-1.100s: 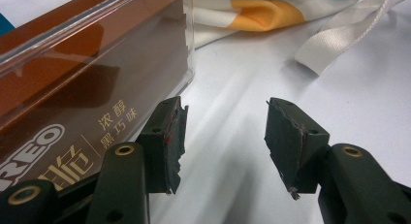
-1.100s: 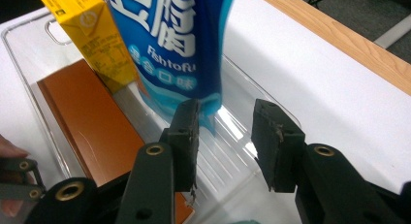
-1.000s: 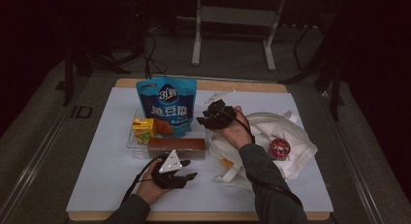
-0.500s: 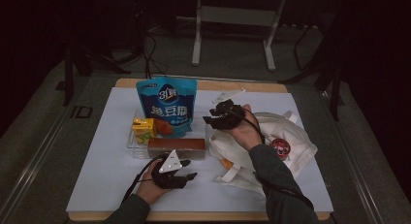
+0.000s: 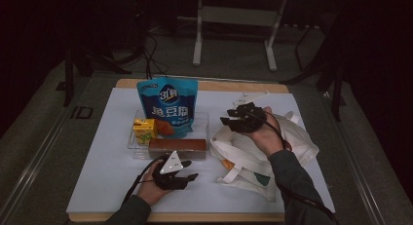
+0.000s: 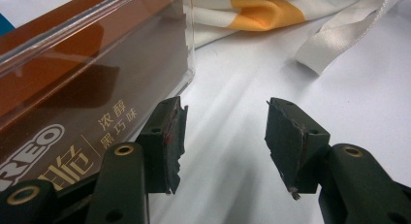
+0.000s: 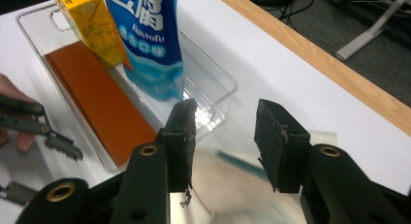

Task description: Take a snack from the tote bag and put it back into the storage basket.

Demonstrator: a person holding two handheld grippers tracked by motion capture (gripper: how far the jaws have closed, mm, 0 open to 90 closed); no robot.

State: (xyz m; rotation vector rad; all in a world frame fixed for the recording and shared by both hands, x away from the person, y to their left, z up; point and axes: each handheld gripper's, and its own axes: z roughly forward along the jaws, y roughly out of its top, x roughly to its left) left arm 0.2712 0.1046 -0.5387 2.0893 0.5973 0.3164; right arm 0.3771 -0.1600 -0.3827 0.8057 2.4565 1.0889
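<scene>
1. High view: the right claw [image 5: 243, 119] hangs above the counter [image 5: 112, 186], at about 1 o'clock from the counter's middle, over the upper edge of the tote bag [image 5: 263, 154]. A second ago it sat nearer the blue pouch [image 5: 168, 108]; it has since drifted rightward, away from the tray [image 5: 204, 125] and toward the bag.
2. Right gripper view: its jaws stand spread with nothing between them. Below them lies pale bag cloth, blurred; beyond them, toward 10 o'clock, stand the pouch [image 7: 145, 40], the yellow juice box [image 7: 92, 25] and the brown biscuit box [image 7: 97, 103] in the clear tray [image 7: 213, 95].
3. The left claw [image 5: 187, 177] rests low on the counter at about 6 o'clock, just in front of the biscuit box [image 5: 176, 146]. It has not shifted over the last second.
4. Left gripper view: these jaws are also spread and empty, with bare counter between them; the biscuit box [image 6: 82, 83] lies just beside the left jaw, and a bag strap [image 6: 339, 42] lies toward 1 o'clock.
5. My reading: the right hand is going for the bag's mouth, likely to hold it open, while the left waits by the biscuit box. Nothing has been packed from the tray yet, so the job looks early.
</scene>
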